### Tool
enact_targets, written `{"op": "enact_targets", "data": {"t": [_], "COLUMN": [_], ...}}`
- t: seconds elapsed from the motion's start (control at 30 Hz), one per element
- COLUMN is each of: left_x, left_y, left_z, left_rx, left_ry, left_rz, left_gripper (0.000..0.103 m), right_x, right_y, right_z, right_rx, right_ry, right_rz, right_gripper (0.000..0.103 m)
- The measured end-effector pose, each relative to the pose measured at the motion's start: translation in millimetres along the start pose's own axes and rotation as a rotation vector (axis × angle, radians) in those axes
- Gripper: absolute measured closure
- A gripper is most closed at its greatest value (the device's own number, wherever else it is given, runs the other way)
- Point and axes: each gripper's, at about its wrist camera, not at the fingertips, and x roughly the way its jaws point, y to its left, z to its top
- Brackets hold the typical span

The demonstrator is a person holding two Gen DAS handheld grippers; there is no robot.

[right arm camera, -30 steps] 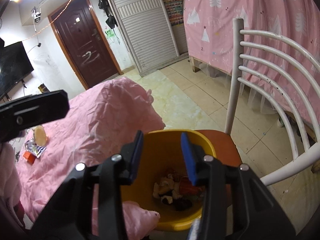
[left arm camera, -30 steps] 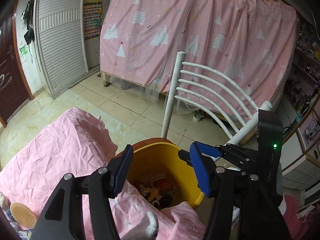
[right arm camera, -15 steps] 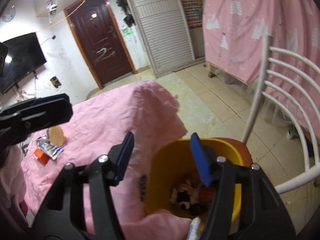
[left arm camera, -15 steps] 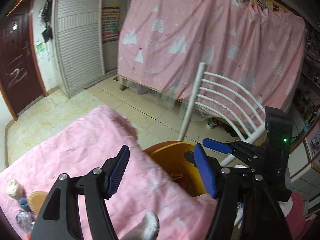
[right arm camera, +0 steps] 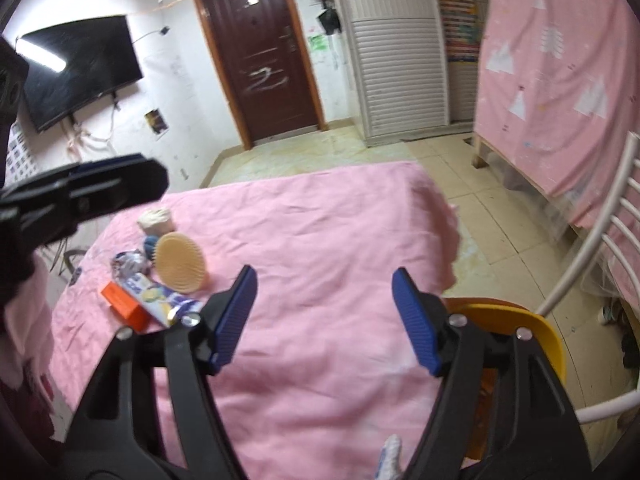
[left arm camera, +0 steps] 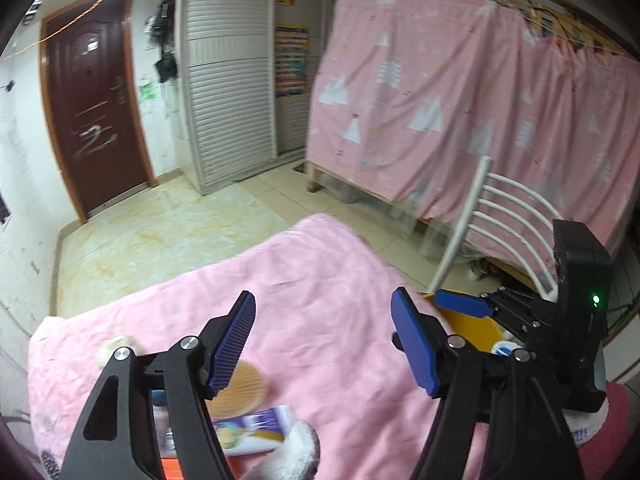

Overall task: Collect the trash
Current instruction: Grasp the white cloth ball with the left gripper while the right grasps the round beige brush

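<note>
Both claws stood released with nothing between their blue pads, and each had just been spreading wider. The right claw (right arm camera: 324, 316) hung over the pink-covered table (right arm camera: 320, 240), and the left claw (left arm camera: 324, 344) hovered above the same cloth.

The trash left to collect lay in a loose cluster ahead and to the left of the right claw: an orange box (right arm camera: 124, 306), a printed wrapper (right arm camera: 160, 300) resting against it, a crinkled foil packet (right arm camera: 128, 266) just beyond, a round tan disc (right arm camera: 180, 258) leaning up, and a pale crumpled wad (right arm camera: 156, 219) farthest off. The yellow bin (right arm camera: 532, 328) sat low to the right of that claw, on the chair.

To my eye all of it looked light. The box seemed stiff enough to pinch across its narrow sides. The wrapper and foil looked thin and slippery, so I would have pinched a raised fold, not a flat face. The wad looked soft and would squash, so a deep bite through its middle seemed safest. The disc offered its raised edge.
</note>
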Motion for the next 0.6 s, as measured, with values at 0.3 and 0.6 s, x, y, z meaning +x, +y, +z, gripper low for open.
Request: {"op": "enact_targets", "data": {"t": [0.3,0.6], "left_x": [-5.2,8.1], "left_y": [82.3,153.7], "left_z": [-11.2,-29.0], "left_rx": [-0.092,-0.189], "left_ry": [0.024,0.067], "left_rz": [0.122,0.229], "left_gripper": [0.04,0.039], "right_x": [32.7,59.3], "right_y": [55.3,100.1], "right_z": [9.8,16.8], "right_rx": [-0.085,-0.158], "right_ry": [0.053,0.1], "right_rz": [0.057,0.097], "right_gripper": [0.026,0.018]}}
